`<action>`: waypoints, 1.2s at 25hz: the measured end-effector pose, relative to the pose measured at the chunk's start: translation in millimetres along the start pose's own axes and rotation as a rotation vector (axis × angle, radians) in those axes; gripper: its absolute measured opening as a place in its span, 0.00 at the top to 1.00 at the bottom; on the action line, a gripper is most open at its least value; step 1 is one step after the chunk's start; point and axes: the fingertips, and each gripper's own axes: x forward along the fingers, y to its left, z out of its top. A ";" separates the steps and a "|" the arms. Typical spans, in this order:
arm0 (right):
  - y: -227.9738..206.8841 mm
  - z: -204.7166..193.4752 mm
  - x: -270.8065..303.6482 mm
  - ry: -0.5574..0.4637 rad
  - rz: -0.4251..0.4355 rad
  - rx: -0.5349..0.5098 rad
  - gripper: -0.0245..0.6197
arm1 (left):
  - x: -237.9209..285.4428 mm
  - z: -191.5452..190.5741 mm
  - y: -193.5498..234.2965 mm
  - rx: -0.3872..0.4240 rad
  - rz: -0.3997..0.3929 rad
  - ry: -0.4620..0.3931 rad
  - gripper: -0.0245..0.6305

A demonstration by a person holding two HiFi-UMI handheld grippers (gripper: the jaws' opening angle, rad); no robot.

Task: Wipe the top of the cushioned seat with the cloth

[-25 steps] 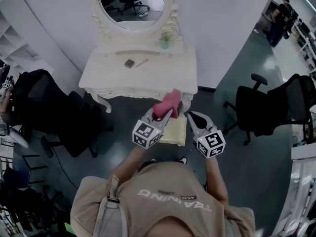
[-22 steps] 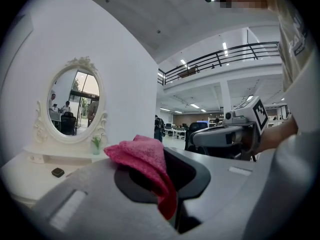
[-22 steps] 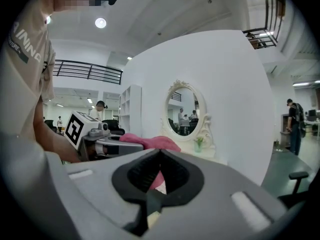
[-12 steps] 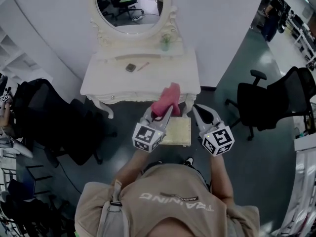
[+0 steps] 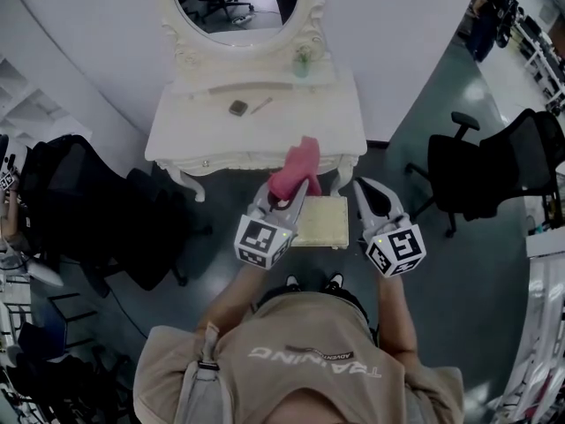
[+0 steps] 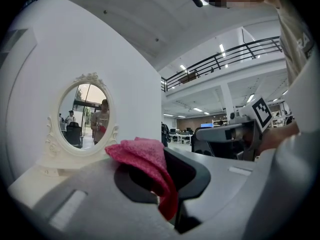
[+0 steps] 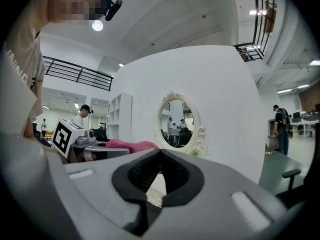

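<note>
The cushioned seat (image 5: 323,222) is a cream square stool on the dark floor in front of the dressing table. In the head view my left gripper (image 5: 297,193) is held above the seat's left edge, shut on a pink cloth (image 5: 297,166) that sticks up past its tips. The left gripper view shows the cloth (image 6: 142,159) bunched and draped over the closed left gripper (image 6: 165,161). My right gripper (image 5: 365,191) hovers over the seat's right edge, shut and holding nothing. In the right gripper view the right gripper (image 7: 160,153) has its tips together, with the pink cloth (image 7: 131,145) off to the left.
A white dressing table (image 5: 203,140) with an oval mirror (image 5: 238,7) stands just beyond the seat; a small dark item (image 5: 237,108), a thin stick (image 5: 260,105) and a small plant (image 5: 303,60) lie on it. Black office chairs stand left (image 5: 88,201) and right (image 5: 481,170).
Both grippers have drifted slightly apart and toward the table, and the seat now shows between them. The left gripper still holds the pink cloth; the right stays shut.
</note>
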 end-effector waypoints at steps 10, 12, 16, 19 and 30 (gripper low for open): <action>13.2 15.3 -29.0 -0.005 0.055 -0.031 0.96 | -6.1 24.1 -38.7 0.017 0.003 -0.042 0.90; 8.3 18.0 -37.9 -0.003 0.059 -0.029 0.96 | -5.5 27.6 -46.7 0.022 0.011 -0.051 0.90; 2.8 24.4 -46.0 -0.013 0.069 -0.017 0.96 | -5.4 34.8 -58.4 0.025 0.016 -0.054 0.90; 8.6 26.3 -46.5 -0.029 0.080 -0.018 0.96 | -8.4 36.2 -64.2 0.037 0.016 -0.046 0.90; 25.8 14.8 -49.0 -0.013 0.105 -0.020 0.96 | -23.2 25.1 -65.0 0.032 0.030 -0.018 0.90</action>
